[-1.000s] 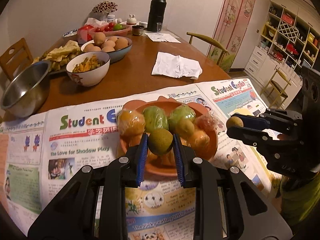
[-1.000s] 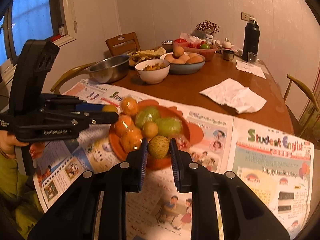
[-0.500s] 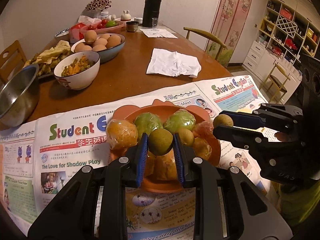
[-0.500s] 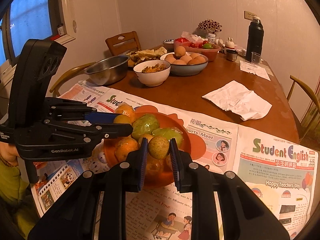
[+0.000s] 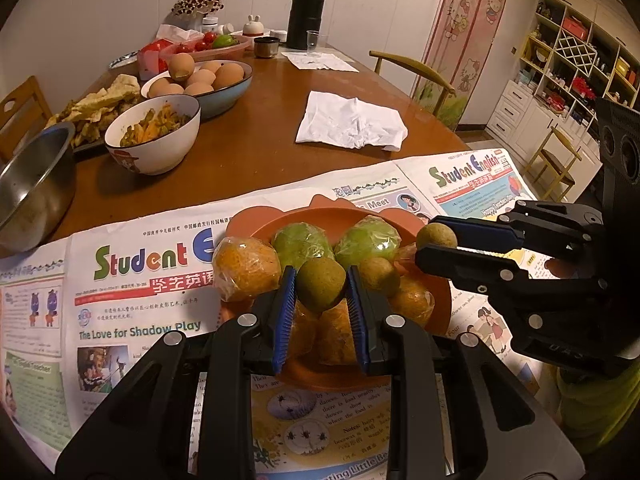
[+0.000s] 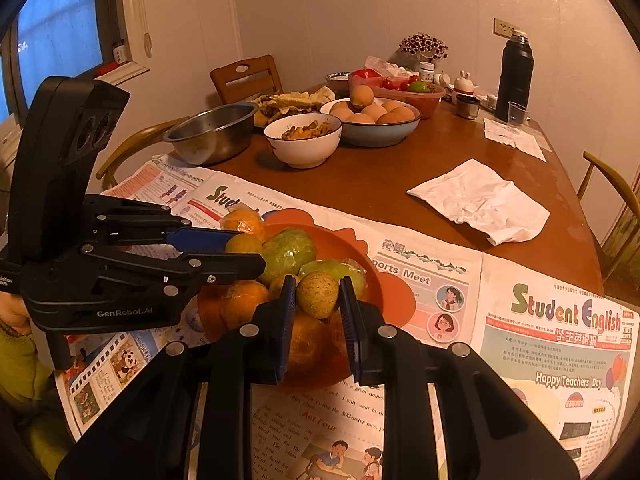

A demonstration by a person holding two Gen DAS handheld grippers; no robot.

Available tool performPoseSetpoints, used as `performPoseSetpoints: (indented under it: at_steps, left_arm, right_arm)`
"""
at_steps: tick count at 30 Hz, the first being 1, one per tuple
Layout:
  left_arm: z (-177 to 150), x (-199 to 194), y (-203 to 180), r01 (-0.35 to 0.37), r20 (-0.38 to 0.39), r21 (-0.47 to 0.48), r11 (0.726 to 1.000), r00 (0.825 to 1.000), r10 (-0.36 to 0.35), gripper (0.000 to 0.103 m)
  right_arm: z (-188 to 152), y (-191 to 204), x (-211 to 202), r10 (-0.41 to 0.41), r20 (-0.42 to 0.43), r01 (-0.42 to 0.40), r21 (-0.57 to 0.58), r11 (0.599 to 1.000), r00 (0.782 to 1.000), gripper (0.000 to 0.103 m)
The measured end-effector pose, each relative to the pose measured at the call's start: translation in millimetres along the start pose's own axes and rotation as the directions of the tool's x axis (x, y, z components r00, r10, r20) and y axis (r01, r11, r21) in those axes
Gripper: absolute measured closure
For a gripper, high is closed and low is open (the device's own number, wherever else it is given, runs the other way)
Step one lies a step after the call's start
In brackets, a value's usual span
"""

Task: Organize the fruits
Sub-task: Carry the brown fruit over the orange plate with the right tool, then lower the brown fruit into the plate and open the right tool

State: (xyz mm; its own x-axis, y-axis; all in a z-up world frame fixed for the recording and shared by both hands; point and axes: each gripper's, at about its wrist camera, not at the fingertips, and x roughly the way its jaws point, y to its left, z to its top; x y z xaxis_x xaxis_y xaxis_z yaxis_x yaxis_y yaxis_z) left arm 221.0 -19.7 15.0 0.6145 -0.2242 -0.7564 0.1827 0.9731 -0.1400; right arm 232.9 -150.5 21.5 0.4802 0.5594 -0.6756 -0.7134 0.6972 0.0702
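An orange plate (image 5: 304, 216) (image 6: 352, 252) on newspaper holds wrapped oranges (image 5: 246, 266), two wrapped green fruits (image 5: 300, 242) (image 6: 288, 250) and a small brown fruit (image 5: 378, 276). My left gripper (image 5: 320, 292) is shut on a small brown-green round fruit (image 5: 320, 288), held just above the plate's near side. My right gripper (image 6: 318, 298) is shut on a similar speckled fruit (image 6: 318, 294) over the plate. In the left wrist view the right gripper (image 5: 436, 242) comes in from the right with its fruit (image 5: 436, 236) at the plate's right rim. In the right wrist view the left gripper (image 6: 244, 250) reaches in from the left.
Newspaper sheets (image 5: 140, 280) cover the near table. Behind stand a white bowl of food (image 5: 154, 136), a steel bowl (image 5: 28, 188), a blue bowl of eggs (image 5: 208, 80), a crumpled napkin (image 5: 352, 124), a black thermos (image 5: 306, 8) and a red tray of tomatoes (image 6: 400, 88).
Both grippers have moved in over the plate, each still holding its small fruit; the right gripper's fruit has come closer to the plate's rim.
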Motion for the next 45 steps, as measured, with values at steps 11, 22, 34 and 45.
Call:
performPoseSetpoints:
  at_steps: [11,22,34,45]
  left_arm:
    - [-2,2,3,0.003,0.0,-0.011,1.0,1.0,-0.003,0.083]
    - [-2,1,3,0.005,0.003,-0.014,1.0,1.0,-0.005,0.079]
    - [0,-4,1,0.001,0.02,-0.015,1.0,1.0,0.0,0.071]
    - [1,-14,-1,-0.008,0.047,-0.017,1.0,0.999,0.008,0.065]
  right_arm:
    - [1,-2,9,0.002,-0.014,-0.001,0.01,1.0,1.0,0.081]
    - [1,-2,5,-0.004,-0.003,0.004,0.017,1.0,1.0,0.073]
    - [-3,-10,-8,-0.026,0.02,0.025,0.047,0.999,0.999,0.063]
    - [-3,-14,-18,-0.039,0.039,0.036,0.065,0.997,0.998,0.053]
